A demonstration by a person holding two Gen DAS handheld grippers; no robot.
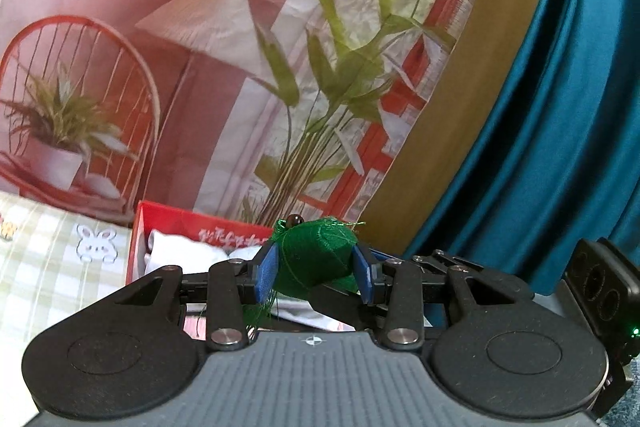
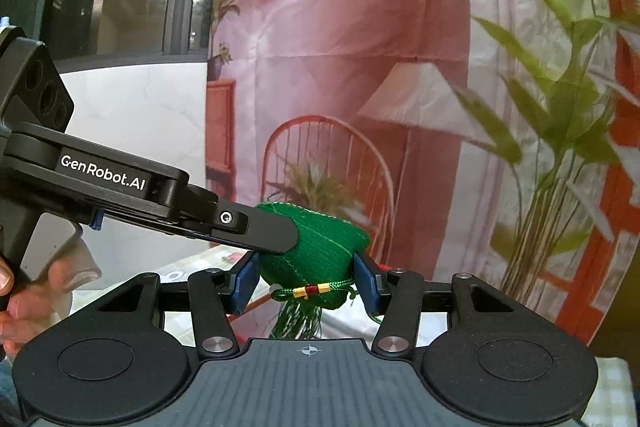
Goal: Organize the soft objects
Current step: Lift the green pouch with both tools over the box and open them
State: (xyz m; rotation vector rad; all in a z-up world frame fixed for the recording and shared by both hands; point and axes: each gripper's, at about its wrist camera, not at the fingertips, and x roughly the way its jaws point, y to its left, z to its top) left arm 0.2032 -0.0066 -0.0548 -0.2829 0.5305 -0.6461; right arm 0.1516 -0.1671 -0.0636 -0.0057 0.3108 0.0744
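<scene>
Wedging between both grippers (image 1: pixel 316 273) (image 2: pixel 306 283): green pouch (image 1: pixel 316 255)

Printed backdrop (image 1: pixel 200 27), teal curtain (image 1: pixel 560 107)

**Green pouch pinched between blue pads above a red box**

The left tongs (image 1: pixel 316 273) were closed on a green stitched pouch (image 1: pixel 316 255), its blue pads (image 1: pixel 267 274) pressing in from either side. A dark bead sat at the pouch's top and loose green threads trailed below. Behind it stood a red box (image 1: pixel 138 239) holding white cloth (image 1: pixel 180 251), resting on a checked sheet with a rabbit print (image 1: pixel 60 255). A printed backdrop (image 1: pixel 224 59) showing a chair, a lamp and plants hung behind, with a teal curtain (image 1: pixel 552 131) to the right.
</scene>
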